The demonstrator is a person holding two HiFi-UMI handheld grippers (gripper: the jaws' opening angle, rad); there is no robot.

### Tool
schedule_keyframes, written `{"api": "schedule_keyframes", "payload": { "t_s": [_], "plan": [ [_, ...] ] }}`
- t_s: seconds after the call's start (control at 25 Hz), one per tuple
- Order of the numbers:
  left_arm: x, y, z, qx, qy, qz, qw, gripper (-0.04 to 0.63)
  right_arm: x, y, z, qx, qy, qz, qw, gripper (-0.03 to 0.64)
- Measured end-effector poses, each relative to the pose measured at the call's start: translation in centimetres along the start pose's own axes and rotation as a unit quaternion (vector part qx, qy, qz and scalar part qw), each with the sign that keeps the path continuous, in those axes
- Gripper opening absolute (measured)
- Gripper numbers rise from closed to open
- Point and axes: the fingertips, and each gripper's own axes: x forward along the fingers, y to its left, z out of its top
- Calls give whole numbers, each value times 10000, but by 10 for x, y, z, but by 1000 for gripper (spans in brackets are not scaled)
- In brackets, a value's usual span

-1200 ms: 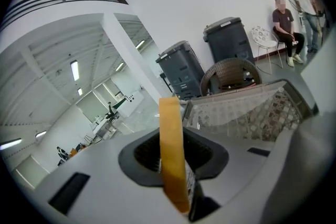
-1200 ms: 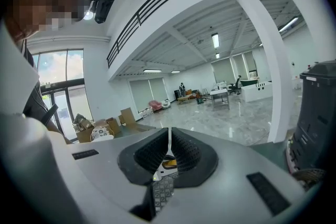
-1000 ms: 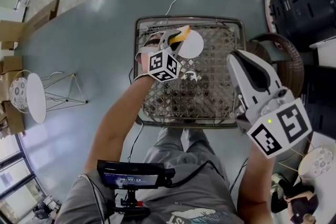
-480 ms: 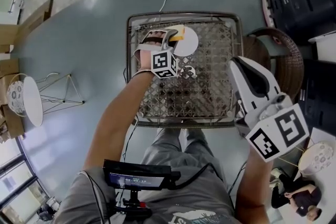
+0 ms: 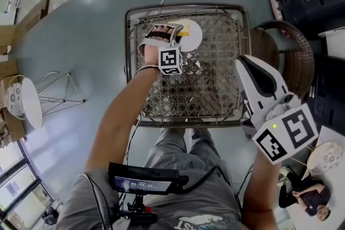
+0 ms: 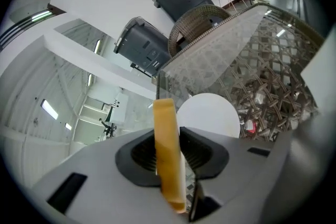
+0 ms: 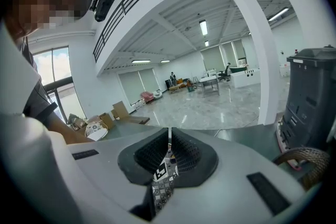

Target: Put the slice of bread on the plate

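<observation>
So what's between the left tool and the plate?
Only the bread, clamped in the left tool. Nothing else stands before the plate, as the left gripper view shows.

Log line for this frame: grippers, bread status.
left gripper: shut on bread slice | right gripper: shut, empty | white plate: bare, slice not placed

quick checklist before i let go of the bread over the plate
1. Grip: ok, the left gripper is shut on the slice of bread.
2. Plate free: ok, its visible part is bare.
3. Bread centred over plate: not ok, the head view shows it at the plate's left rim.
4. Bread touching plate: cannot tell.
5. Right gripper out of the way: ok, shut, empty, at the table's right side.
</observation>
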Motion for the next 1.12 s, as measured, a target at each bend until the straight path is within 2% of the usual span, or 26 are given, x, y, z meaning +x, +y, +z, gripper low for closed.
{"api": "schedule_keyframes", "payload": {
  "t_s": [0.2, 0.48, 0.64, 0.76, 0.88, 1.12],
  "plan": [
    [8, -18, -1, 103, 76, -297, 9995, 96, 7, -3, -6, 49, 91, 16, 9999, 9],
    [12, -48, 0, -71, 200, -1223, 9923, 123, 12, -5, -5, 104, 117, 34, 9999, 9],
    [10, -49, 5, -233, 164, -1567, 9872, 157, 11, -6, -4, 130, 110, 16, 9999, 9],
    [9, -53, 7, -360, 172, -1879, 9814, 183, 10, -8, -4, 145, 105, 0, 9998, 9],
    [7, -63, 4, -444, 282, -2228, 9734, 245, 9, -7, -3, 149, 91, -10, 9998, 9],
    [9, -82, -2, -808, 332, -2609, 9614, 312, 7, -7, -4, 133, 88, -26, 9999, 9]
  ]
}}
